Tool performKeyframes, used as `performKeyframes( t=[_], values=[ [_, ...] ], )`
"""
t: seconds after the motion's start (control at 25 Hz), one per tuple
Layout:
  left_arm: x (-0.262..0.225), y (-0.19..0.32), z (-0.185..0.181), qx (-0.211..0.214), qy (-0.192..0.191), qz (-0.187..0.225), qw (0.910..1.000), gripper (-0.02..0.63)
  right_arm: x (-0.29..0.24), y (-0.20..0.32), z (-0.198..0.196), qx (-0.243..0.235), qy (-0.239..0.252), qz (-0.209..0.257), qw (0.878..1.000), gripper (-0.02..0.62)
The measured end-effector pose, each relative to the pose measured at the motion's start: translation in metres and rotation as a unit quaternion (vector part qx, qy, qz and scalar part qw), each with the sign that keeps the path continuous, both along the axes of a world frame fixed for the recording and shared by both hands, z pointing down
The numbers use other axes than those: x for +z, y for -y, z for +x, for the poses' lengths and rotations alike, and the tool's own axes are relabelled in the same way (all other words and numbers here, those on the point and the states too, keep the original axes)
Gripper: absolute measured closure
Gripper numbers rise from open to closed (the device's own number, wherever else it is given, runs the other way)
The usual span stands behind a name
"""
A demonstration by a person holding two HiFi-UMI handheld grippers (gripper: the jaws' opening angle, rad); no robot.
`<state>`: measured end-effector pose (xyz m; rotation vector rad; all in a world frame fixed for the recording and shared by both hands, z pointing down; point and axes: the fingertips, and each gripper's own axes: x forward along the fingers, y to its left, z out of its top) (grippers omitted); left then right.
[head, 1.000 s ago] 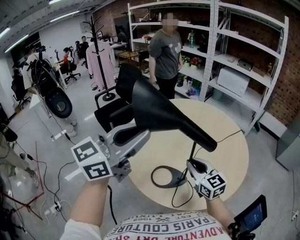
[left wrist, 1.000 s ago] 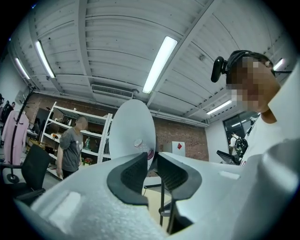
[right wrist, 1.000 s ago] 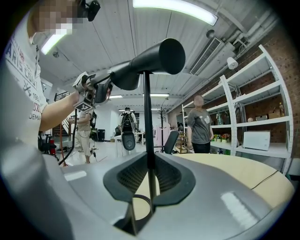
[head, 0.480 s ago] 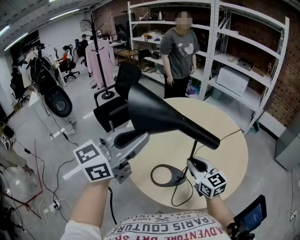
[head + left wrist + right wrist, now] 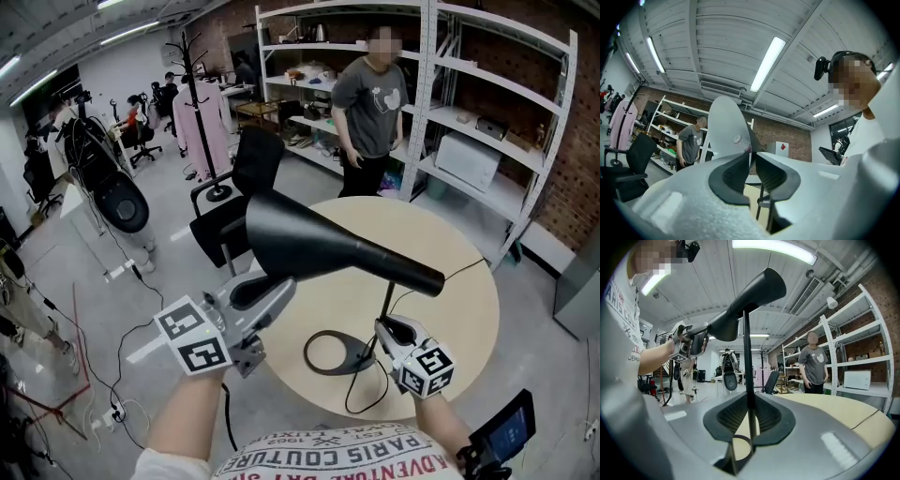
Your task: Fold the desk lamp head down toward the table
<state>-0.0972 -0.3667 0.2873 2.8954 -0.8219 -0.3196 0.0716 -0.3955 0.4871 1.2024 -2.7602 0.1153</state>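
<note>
Head view first: the lamp stands on the round table (image 5: 450, 253) in the lower middle of the frame, ring base (image 5: 336, 354) flat on the top and a thin stem (image 5: 386, 302) going up from it. The black lamp head (image 5: 328, 246) sits mid-frame on top of the stem, cone lying nearly level, wide mouth to the left and narrow end to the right. The left gripper (image 5: 274, 285) comes in from the lower left and meets the rim of the wide mouth. The right gripper (image 5: 387, 328) is at lower right, on the stem just above the base. A person (image 5: 370, 94) stands at top centre by the shelves (image 5: 487, 112), and there's a black chair (image 5: 251, 167) off the table's upper left. Left gripper view: the lamp head (image 5: 727, 126) fills the centre as a pale oval, and its thin rim runs right down between the left gripper (image 5: 751, 161) pads. The jaws are closing, with both pads against the rim. Right gripper view: the right gripper (image 5: 749, 420) is clamped on the stem (image 5: 746, 357), which rises straight up the middle between the pads. The lamp head (image 5: 745, 296) is in the upper middle with the left gripper (image 5: 691, 341) on its wide end at left. The base (image 5: 740, 446) peeks out low between the jaws, and the table (image 5: 825, 404) spreads to the right.
</note>
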Motion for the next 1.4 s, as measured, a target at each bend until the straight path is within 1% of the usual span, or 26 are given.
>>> performKeyframes(
  t=[0.32, 0.52, 1.0, 1.4],
  values=[
    [0.033, -0.004, -0.001, -0.001, -0.015, -0.034, 0.9993, 0.566, 0.0, -0.002, -0.002, 0.0, -0.001, 0.001, 1.0, 0.551],
    [0.048, -0.003, 0.003, 0.003, -0.021, -0.048, 0.9986, 0.568, 0.0, -0.001, -0.001, 0.001, -0.001, 0.001, 1.0, 0.551],
    [0.068, -0.005, 0.018, 0.003, -0.043, -0.06, 0.9973, 0.571, -0.001, 0.001, 0.007, 0.002, 0.0, 0.003, 1.0, 0.551],
    [0.078, -0.009, 0.019, -0.005, -0.076, -0.068, 0.9948, 0.571, -0.002, -0.002, 0.005, 0.004, -0.003, 0.003, 1.0, 0.551]
  ],
)
